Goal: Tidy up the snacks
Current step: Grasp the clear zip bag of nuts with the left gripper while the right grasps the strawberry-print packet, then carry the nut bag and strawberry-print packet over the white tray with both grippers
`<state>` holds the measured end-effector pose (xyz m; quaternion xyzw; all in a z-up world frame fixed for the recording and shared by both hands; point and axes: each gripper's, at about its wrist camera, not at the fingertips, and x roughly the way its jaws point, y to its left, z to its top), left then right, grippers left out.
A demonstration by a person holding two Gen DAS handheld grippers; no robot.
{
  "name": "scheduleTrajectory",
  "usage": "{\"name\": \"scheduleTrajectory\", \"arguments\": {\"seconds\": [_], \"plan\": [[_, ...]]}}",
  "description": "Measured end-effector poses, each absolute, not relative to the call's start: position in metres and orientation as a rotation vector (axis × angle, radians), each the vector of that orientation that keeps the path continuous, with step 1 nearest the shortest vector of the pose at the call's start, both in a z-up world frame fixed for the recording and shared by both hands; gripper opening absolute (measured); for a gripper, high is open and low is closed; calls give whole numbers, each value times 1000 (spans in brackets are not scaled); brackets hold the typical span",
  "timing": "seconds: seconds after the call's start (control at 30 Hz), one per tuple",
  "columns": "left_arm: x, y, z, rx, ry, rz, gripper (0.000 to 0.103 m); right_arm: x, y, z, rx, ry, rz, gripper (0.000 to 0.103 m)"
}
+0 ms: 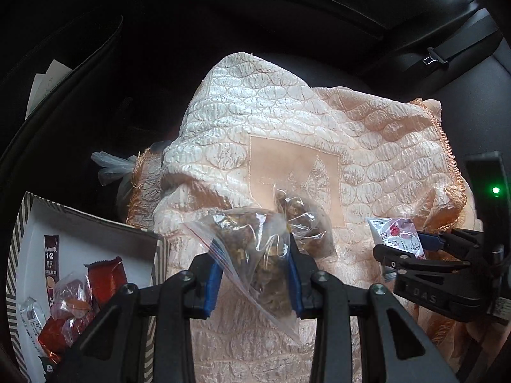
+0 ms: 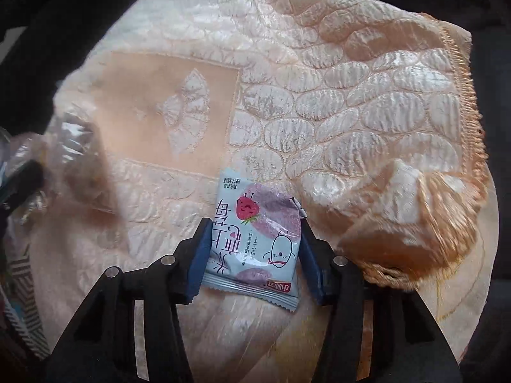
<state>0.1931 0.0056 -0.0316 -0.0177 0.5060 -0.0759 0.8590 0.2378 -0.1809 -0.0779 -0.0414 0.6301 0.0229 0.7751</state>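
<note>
My left gripper (image 1: 254, 268) is shut on a clear zip bag of brown snacks (image 1: 252, 255), held above the peach quilted cloth (image 1: 287, 121). A second clear bag of brown snacks (image 1: 303, 220) lies on the cloth just behind it. My right gripper (image 2: 252, 249) is shut on a pale blue strawberry snack packet (image 2: 255, 239) over the cloth (image 2: 319, 102). The right gripper (image 1: 424, 249) with its packet (image 1: 396, 233) also shows at the right of the left wrist view. A striped box (image 1: 95, 223) at lower left holds several wrapped snacks (image 1: 76, 293).
The cloth covers a dark car seat; a seat-belt buckle (image 1: 434, 56) is at the upper right. A plastic bag (image 1: 115, 169) sticks out left of the cloth. The cloth's fringed edge (image 2: 466, 95) is folded over at the right. Papers (image 1: 44, 86) sit at far left.
</note>
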Motion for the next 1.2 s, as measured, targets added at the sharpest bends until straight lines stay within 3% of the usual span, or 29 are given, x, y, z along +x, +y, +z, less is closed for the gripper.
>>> {"name": "scheduleTrajectory", "arguments": {"seconds": [0.27, 0.5, 1.2], "plan": [[154, 15, -14, -19, 1008, -120, 37, 179, -166, -35, 0, 1265, 181, 51], [115, 30, -4, -18, 982, -83, 37, 126, -140, -29, -1, 1170, 191, 51], [34, 85, 8, -99, 913, 32, 37, 86, -83, -17, -50, 1099, 246, 51]]}}
